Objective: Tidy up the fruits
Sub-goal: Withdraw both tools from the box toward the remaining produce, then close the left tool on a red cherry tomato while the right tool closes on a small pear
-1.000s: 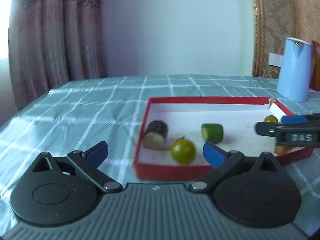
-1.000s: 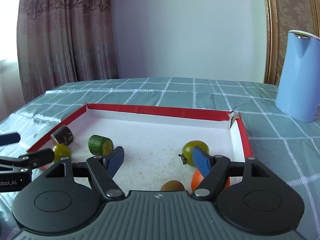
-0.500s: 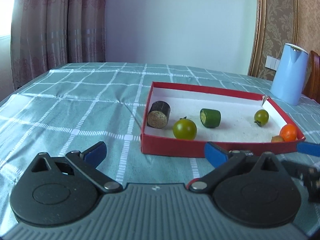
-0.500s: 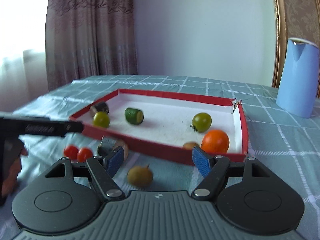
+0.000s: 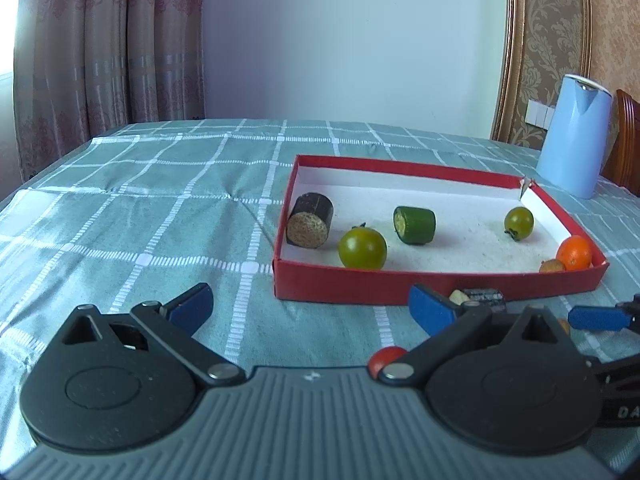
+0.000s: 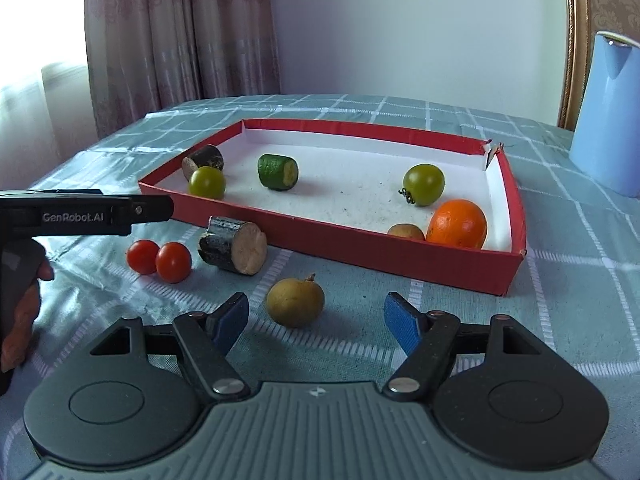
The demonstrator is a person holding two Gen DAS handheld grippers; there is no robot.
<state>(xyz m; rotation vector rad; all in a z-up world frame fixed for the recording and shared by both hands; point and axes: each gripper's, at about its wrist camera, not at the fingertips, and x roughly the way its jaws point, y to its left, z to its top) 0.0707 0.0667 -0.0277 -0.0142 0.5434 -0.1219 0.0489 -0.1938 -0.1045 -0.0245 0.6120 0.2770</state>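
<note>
Since the earlier frames both grippers have drawn back from the red tray (image 6: 400, 258), which now lies ahead of them on the checked tablecloth (image 5: 160, 208). The right gripper (image 6: 316, 320) hangs just above the cloth, jaws released and holding nothing; a brownish-yellow round fruit (image 6: 295, 301) lies between its fingers, nearer the left one, touching neither. At 11 o'clock from that fruit sits a dark-skinned cut stalk piece (image 6: 233, 245), and two red cherry tomatoes (image 6: 158, 259) rest at 10 o'clock, touching each other. The left gripper (image 5: 310, 308) is likewise released and empty. Inside the tray: another dark stalk piece (image 5: 310, 221) at the near-left corner, a green tomato (image 5: 362, 248) beside it, a cucumber chunk (image 5: 414, 225) near centre, a second green tomato (image 5: 519, 222) toward 2 o'clock, and an orange (image 6: 457, 224) in the near-right corner (a small brown fruit (image 6: 405, 231) beside it). A blue kettle (image 5: 573, 146) stands beyond the tray's far-right corner.
</note>
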